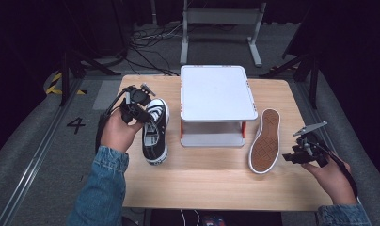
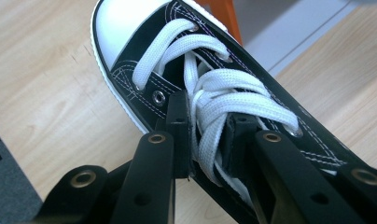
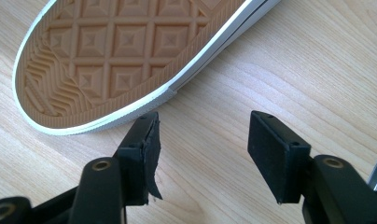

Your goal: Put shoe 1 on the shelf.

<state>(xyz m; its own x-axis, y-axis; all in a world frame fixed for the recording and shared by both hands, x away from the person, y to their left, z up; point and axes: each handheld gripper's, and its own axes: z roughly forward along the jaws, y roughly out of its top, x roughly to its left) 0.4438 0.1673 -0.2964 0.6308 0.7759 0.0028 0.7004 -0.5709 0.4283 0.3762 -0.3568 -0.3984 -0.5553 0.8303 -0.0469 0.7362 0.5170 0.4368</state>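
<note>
- Left gripper [image 1: 142, 114]: held in the person's left hand [image 1: 116, 132] at about 9 o'clock on the light wooden table [image 1: 211, 181] in the high view. Its black jaws are drawn in narrow and clamp the laced upper of the black canvas sneaker with white laces and a white rubber toe cap [image 1: 155, 130].
- Left gripper view: the fingers [image 2: 178, 135] pinch the white laces [image 2: 224, 109] and the eyelet strip of this sneaker [image 2: 144, 65]; the toe cap points to 12 o'clock in the frame, with the wood of the table behind it.
- Black canvas sneaker, position: just beside the left edge of the white two-tier plastic shelf with orange posts [image 1: 215, 94], sole downward and toe toward the person; whether the sole touches the table cannot be told.
- Right gripper [image 1: 291, 157]: held in the person's right hand [image 1: 333, 181] at about 4 o'clock on the table. Its jaws stand wide apart with nothing but bare wood between them.
- Right gripper view: the matching sneaker, turned over to show its tan diamond-patterned rubber sole [image 3: 130, 51], lies at 11 o'clock, just beyond the left pad [image 3: 147, 154], near it but apart.
- Overturned sneaker, high view [image 1: 265, 141]: at 3 o'clock of the shelf, close beside it.
- Sleeves: blue denim [image 1: 101, 188].
</note>
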